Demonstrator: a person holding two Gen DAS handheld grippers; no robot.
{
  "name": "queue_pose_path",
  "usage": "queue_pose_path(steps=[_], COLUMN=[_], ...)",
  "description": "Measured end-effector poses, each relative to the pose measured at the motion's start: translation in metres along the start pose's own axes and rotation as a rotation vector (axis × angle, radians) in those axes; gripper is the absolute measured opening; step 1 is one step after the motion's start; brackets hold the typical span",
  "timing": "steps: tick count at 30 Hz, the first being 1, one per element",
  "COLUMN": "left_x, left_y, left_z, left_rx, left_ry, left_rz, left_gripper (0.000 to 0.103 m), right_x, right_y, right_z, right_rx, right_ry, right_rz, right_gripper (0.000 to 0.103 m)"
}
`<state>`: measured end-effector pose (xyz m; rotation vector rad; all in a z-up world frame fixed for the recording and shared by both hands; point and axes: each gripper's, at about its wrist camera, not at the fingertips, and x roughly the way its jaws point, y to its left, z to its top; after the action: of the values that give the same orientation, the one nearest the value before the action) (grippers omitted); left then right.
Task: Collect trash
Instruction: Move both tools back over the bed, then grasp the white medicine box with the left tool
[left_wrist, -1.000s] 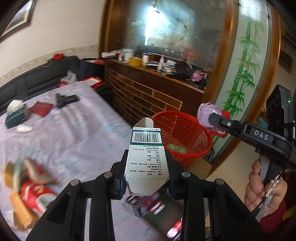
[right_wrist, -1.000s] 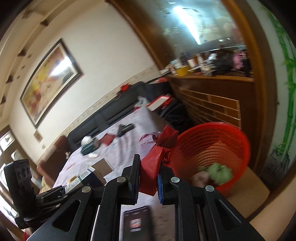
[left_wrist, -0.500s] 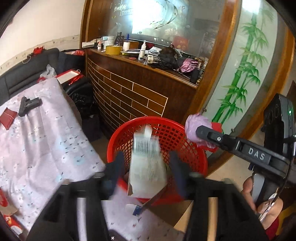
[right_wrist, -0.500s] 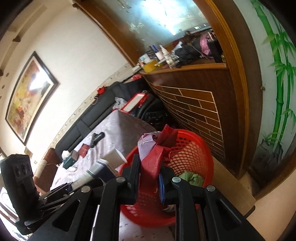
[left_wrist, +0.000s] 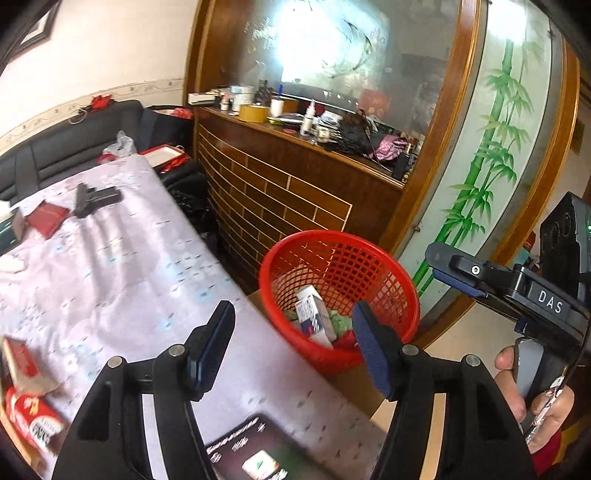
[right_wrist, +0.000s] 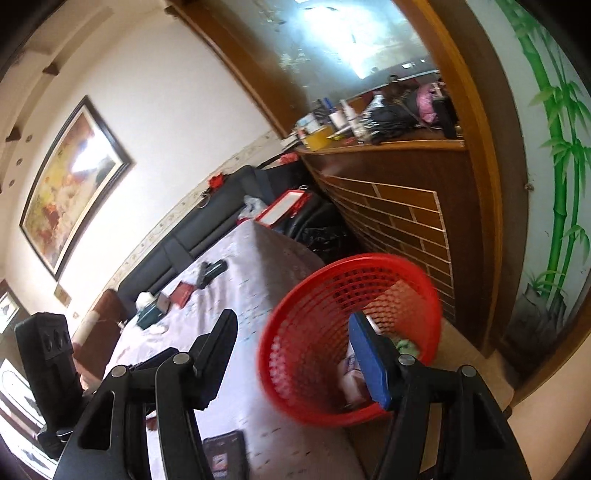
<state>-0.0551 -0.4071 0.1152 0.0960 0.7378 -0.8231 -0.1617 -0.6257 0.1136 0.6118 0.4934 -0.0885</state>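
Note:
A red mesh basket (left_wrist: 369, 243) stands off the table's right edge, on a cardboard box. Inside it lie a white carton (left_wrist: 314, 317) and something green (left_wrist: 341, 321). My left gripper (left_wrist: 293, 317) hovers just before the basket's near rim, its jaws opening with nothing between them. In the right wrist view the basket (right_wrist: 369, 258) fills the middle, with pale and green trash (right_wrist: 406, 345) at its bottom. My right gripper (right_wrist: 293, 325) hangs at the basket's mouth, its jaws opening and empty. Its fingers (left_wrist: 454, 269) show at the right of the left wrist view.
A table under a lilac cloth (left_wrist: 110, 266) holds red packets (left_wrist: 29, 417), a red wallet (left_wrist: 48, 221), a black object (left_wrist: 96, 199) and a dark booklet (left_wrist: 251, 454). A brown counter (left_wrist: 295, 192) stands behind the basket. A hand (left_wrist: 535, 398) grips the right handle.
The left jaws opened and the white carton dropped into the basket. The right jaws opened and released the red and pink wrappers. Both grippers moved closer to the basket.

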Motion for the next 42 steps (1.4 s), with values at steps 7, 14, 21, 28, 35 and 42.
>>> queue_pose_path(steps=[7, 14, 21, 28, 35, 42], left_x=[-0.054, -0.102, -0.153, -0.218, -0.231, -0.197], left_y=[0.028, 0.069, 0.129, 0.193, 0.253, 0.282], left_z=[-0.037, -0.070, -0.111, -0.167, -0.207, -0.210], left_rx=[-0.004, -0.050, -0.128, -0.133, -0.077, 0.006], left_ry=[-0.040, -0.070, -0.090, -0.066, 0.070, 0.186], left_rz=[0.049, 0.098, 0.189, 0.443, 0.725, 0.756], left_gripper=[0.066, 0.067, 0.067, 0.067, 0.067, 0.067], right_x=[0.002, 0.024, 0.049, 0.072, 0.090, 0.089], right_y=[0.058, 0.117, 0.169, 0.200, 0.212, 0.213], right_z=[-0.034, -0.064, -0.102, -0.127, -0.143, -0.145], right_rx=[-0.097, -0.193, -0.280, -0.343, -0.346, -0.351], right_ry=[0.043, 0.127, 0.224, 0.298, 0.362, 0.360], right_rz=[0.018, 0.090, 0.149, 0.187, 0.216, 0.204], right_gripper=[0.068, 0.068, 0.068, 0.068, 0.068, 0.068])
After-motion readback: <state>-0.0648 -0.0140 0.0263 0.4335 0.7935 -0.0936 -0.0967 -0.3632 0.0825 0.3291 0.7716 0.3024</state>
